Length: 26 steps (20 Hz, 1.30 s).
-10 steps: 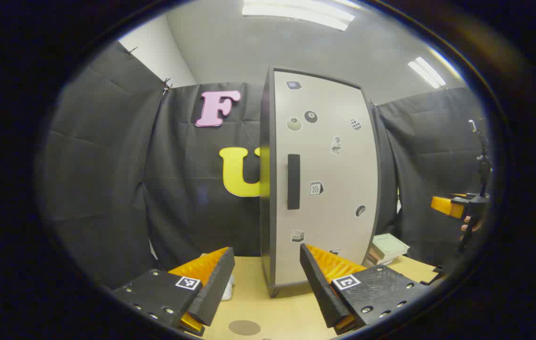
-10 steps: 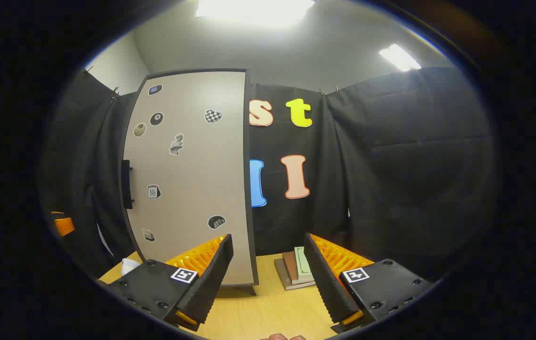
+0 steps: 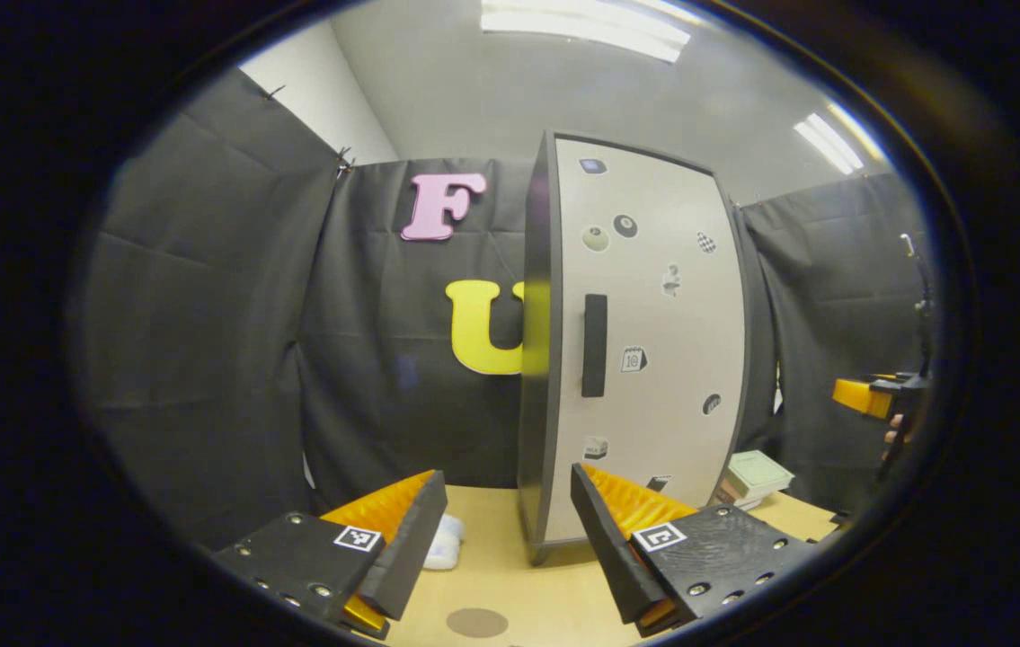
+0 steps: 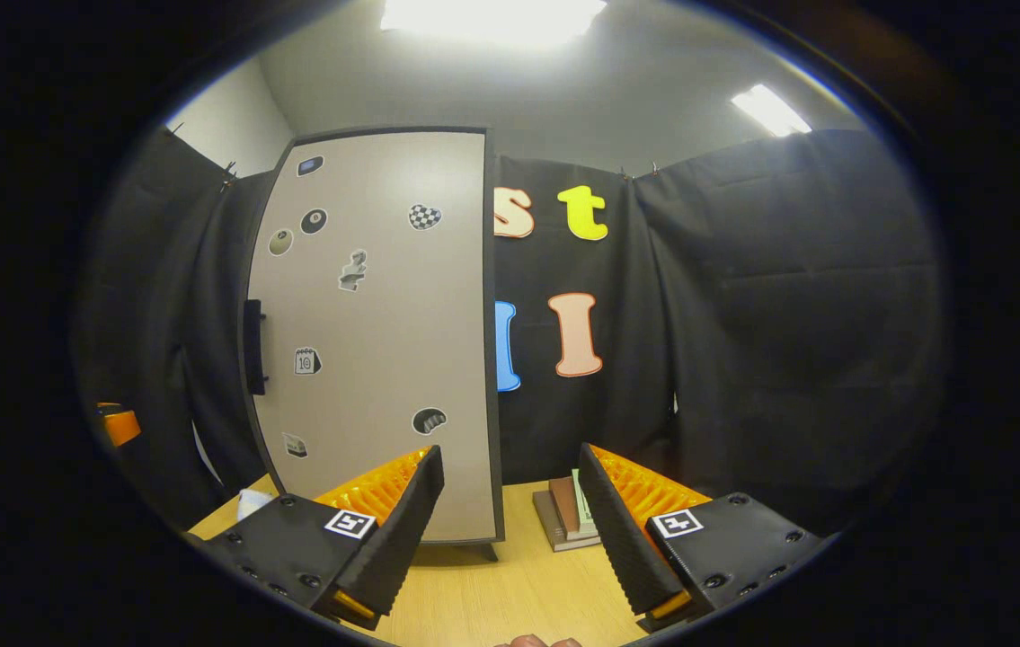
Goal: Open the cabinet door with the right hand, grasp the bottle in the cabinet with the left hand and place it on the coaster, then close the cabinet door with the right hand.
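**Door shut, handle up and to the left of my right claw**

Both claws idle over the counter [image 4: 492, 602]. My right claw [image 4: 510, 530] has its jaws spread wide, nothing between them; my left claw [image 3: 510, 530] is the same, wide apart and empty.

The cabinet [image 4: 375, 332] stands upright on the counter, door closed. Its handle [image 4: 252, 346], a dark vertical bar, sits on the door's left edge as I see it from the right gripper view: above and well left of my right claw, long axis straight up. I judge the reach goes up and leftward, jaws turned to straddle the bar sideways.

From the left gripper view the handle [image 3: 594, 345] lies nearly dead ahead, so the left claw looks nearer, though fisheye bend makes that uncertain. The bottle is presumably behind the door. The coaster [image 3: 477, 622] is a brown disc on the counter between the left fingers.

Door stickers: one looks like a calendar page [image 3: 634, 359] with a "10", I think. Books [image 4: 569, 508] are stacked right of the cabinet.
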Available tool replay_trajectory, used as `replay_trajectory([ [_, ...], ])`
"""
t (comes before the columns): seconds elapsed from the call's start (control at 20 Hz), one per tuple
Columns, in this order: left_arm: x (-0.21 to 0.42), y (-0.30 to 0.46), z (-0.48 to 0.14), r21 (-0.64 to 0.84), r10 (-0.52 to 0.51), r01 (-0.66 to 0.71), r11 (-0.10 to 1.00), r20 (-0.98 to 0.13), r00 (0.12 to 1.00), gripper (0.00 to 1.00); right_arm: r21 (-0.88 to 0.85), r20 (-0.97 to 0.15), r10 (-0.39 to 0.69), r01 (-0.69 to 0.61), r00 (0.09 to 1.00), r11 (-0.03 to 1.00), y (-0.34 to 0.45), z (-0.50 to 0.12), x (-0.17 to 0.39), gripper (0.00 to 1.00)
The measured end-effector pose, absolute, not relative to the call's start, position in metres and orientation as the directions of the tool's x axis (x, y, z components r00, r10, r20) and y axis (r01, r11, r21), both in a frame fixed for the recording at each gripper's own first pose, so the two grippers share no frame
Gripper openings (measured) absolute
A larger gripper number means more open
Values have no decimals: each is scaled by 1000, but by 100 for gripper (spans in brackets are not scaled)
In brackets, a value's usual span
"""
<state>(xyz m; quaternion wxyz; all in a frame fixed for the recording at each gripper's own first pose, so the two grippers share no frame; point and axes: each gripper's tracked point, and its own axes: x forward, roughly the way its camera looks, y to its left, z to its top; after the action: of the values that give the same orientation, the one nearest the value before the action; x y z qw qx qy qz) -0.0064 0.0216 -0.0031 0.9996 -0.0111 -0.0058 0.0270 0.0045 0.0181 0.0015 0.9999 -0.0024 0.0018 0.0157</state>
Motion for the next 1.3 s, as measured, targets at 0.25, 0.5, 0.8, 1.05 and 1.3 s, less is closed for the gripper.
replay_trajectory([
  [0.25,-7,26,5,-2,64,-64,998,29,998,84,4,-2,56,-56,998,998,30,5,10,95],
  [0.5,-7,31,8,-16,79,-78,997,41,996,84,3,2,91,-91,996,996,48,16,15,96],
  [0.8,-15,43,-2,-34,107,-105,994,35,994,84,-5,-4,180,-180,984,984,87,38,24,95],
  [1.05,-28,56,-10,-24,142,-142,990,24,990,86,11,-3,278,-278,960,960,139,67,38,96],
  [1.3,-43,70,-24,-19,167,-167,986,-2,986,84,-14,31,382,-382,924,924,196,98,52,95],
])
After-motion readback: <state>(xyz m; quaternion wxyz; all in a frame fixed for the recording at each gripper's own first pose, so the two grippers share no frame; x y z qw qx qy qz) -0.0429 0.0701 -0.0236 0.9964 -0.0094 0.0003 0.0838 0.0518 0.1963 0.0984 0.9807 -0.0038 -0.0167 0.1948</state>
